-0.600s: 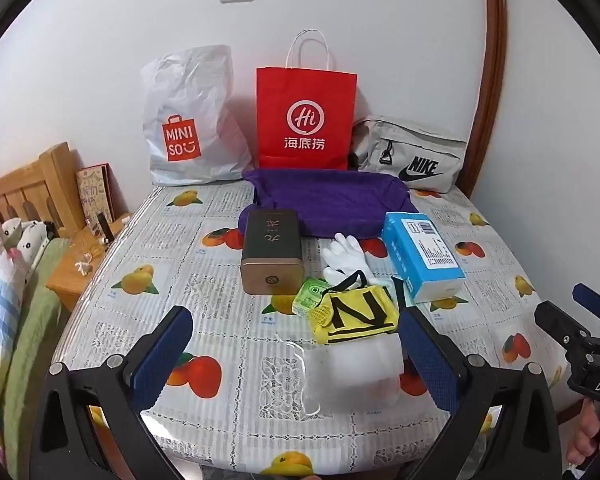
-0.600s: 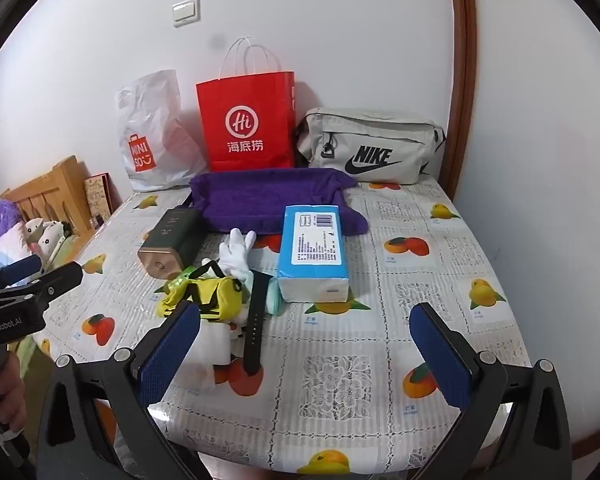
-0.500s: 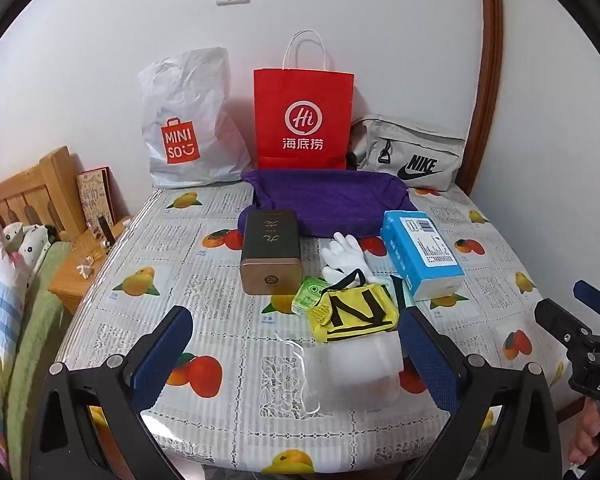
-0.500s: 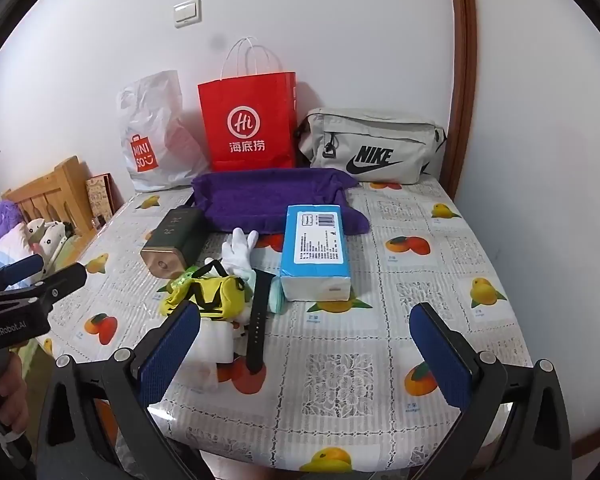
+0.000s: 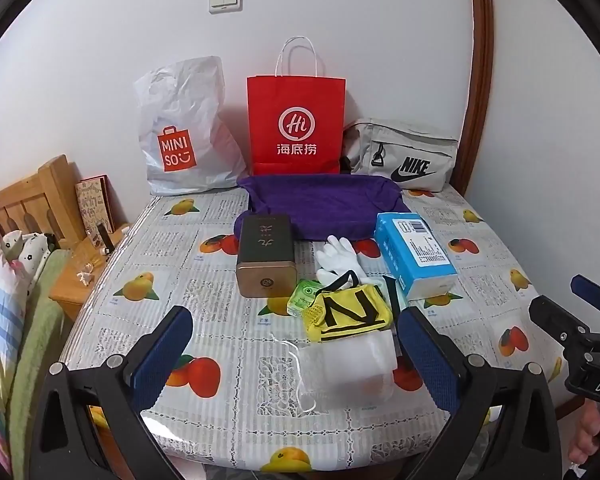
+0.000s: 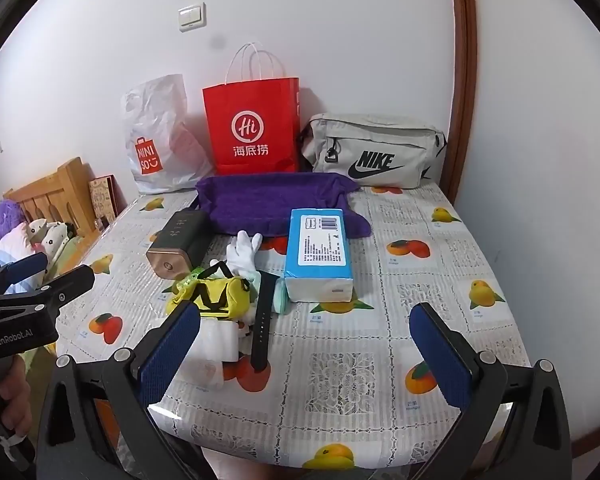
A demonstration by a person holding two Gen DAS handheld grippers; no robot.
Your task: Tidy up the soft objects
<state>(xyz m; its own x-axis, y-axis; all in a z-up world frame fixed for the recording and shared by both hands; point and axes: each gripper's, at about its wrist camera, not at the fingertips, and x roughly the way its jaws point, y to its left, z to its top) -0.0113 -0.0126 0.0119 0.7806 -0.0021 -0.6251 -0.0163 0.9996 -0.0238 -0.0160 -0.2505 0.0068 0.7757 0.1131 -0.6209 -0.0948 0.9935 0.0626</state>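
A purple towel [image 5: 324, 204] lies at the back of the table, also in the right wrist view [image 6: 272, 200]. In front of it lie a white glove [image 5: 338, 256], a yellow pouch with black letters [image 5: 352, 312], a clear plastic packet [image 5: 348, 364], a blue tissue pack [image 5: 414, 252] and a black watch strap [image 6: 264, 316]. My left gripper [image 5: 296, 344] is open and empty above the table's front edge, near the clear packet. My right gripper [image 6: 304, 344] is open and empty at the front edge, right of the strap.
A brown tin box [image 5: 266, 258] lies left of the glove. A white MINISO bag [image 5: 180, 132], a red paper bag [image 5: 296, 124] and a grey Nike bag [image 5: 404, 160] stand against the wall. A bed and wooden nightstand [image 5: 80, 280] are at the left.
Both grippers have drifted back and up a little, so the table sits slightly lower in both views. Nothing on the table has moved.
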